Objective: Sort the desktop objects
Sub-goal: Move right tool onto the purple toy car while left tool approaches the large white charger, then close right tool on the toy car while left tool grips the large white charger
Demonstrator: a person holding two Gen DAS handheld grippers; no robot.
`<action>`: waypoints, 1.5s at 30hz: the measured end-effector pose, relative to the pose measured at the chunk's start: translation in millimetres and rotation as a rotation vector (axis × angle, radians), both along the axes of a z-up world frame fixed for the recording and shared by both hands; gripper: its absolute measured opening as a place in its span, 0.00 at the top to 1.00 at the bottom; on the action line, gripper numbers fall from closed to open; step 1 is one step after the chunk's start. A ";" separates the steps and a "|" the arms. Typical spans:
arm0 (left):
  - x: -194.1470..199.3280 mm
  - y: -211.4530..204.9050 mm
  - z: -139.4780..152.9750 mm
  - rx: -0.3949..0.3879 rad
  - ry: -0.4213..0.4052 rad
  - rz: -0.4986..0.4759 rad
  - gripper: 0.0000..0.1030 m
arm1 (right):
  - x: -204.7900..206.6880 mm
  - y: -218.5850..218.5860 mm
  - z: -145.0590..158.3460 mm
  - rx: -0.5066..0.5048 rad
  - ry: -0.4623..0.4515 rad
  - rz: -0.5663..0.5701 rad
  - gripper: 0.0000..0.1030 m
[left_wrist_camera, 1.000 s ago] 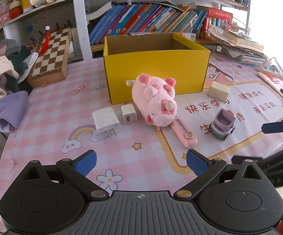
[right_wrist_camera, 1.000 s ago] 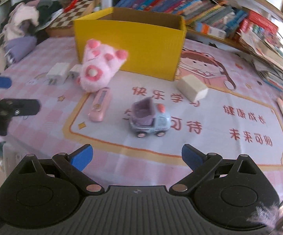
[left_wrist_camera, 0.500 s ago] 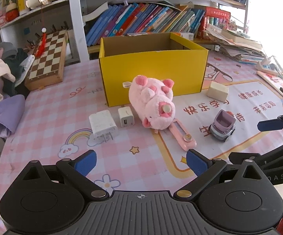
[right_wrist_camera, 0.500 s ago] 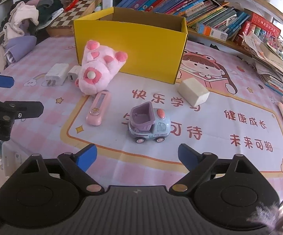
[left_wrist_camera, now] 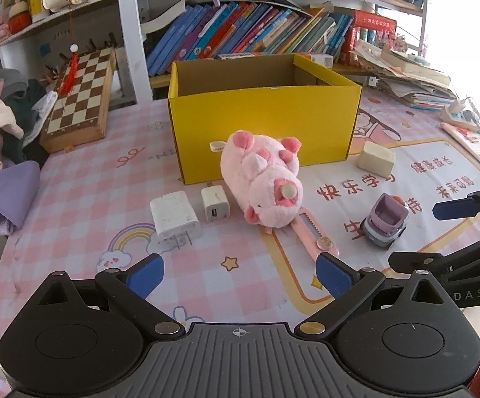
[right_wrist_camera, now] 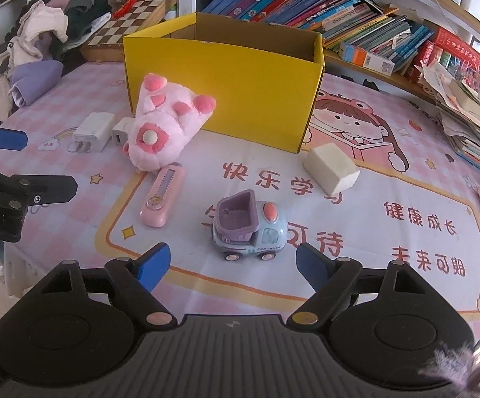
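Note:
An open yellow box (left_wrist_camera: 263,126) (right_wrist_camera: 226,86) stands at the back of the pink mat. In front of it lie a pink plush pig (left_wrist_camera: 263,179) (right_wrist_camera: 163,132), two white chargers (left_wrist_camera: 174,219) (left_wrist_camera: 215,204), a pink utility knife (left_wrist_camera: 312,235) (right_wrist_camera: 163,199), a toy truck (left_wrist_camera: 385,220) (right_wrist_camera: 249,229) and a cream block (left_wrist_camera: 376,158) (right_wrist_camera: 331,167). My left gripper (left_wrist_camera: 238,273) is open and empty, short of the chargers and knife. My right gripper (right_wrist_camera: 233,265) is open and empty, just short of the truck.
A chessboard (left_wrist_camera: 80,96) and a heap of clothes (left_wrist_camera: 1,139) lie at the left. Shelves of books (left_wrist_camera: 256,33) stand behind the box. Stacked papers (left_wrist_camera: 412,79) lie at the right. The table edge (right_wrist_camera: 4,258) is near the left gripper.
Both grippers have moved a little forward over the table. The truck now sits closer between the right gripper's fingers. No object has moved.

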State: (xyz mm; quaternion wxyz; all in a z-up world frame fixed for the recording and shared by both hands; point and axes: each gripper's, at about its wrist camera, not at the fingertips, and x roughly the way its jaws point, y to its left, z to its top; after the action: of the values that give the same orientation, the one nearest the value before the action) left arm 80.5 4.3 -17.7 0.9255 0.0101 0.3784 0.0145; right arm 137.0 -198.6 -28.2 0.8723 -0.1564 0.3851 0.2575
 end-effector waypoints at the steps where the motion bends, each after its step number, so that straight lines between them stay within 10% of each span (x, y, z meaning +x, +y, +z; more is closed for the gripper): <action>1: 1.3 -0.1 -0.1 -0.002 0.001 0.001 0.03 | 1.6 0.2 -0.4 -0.002 0.002 0.002 0.19; 28: 27.3 -21.0 -10.7 0.019 0.051 -0.082 0.03 | 50.0 6.6 -15.4 -0.035 0.091 0.048 0.42; 45: 49.6 33.4 -18.4 0.008 0.038 0.178 0.07 | 67.7 11.0 -13.2 -0.057 0.078 0.100 0.42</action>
State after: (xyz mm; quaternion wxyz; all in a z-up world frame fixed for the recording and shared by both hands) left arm 130.1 37.7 -36.1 0.9131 -0.0194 0.3953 0.0982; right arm 204.7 -187.7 -41.3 0.8378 -0.1902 0.4177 0.2956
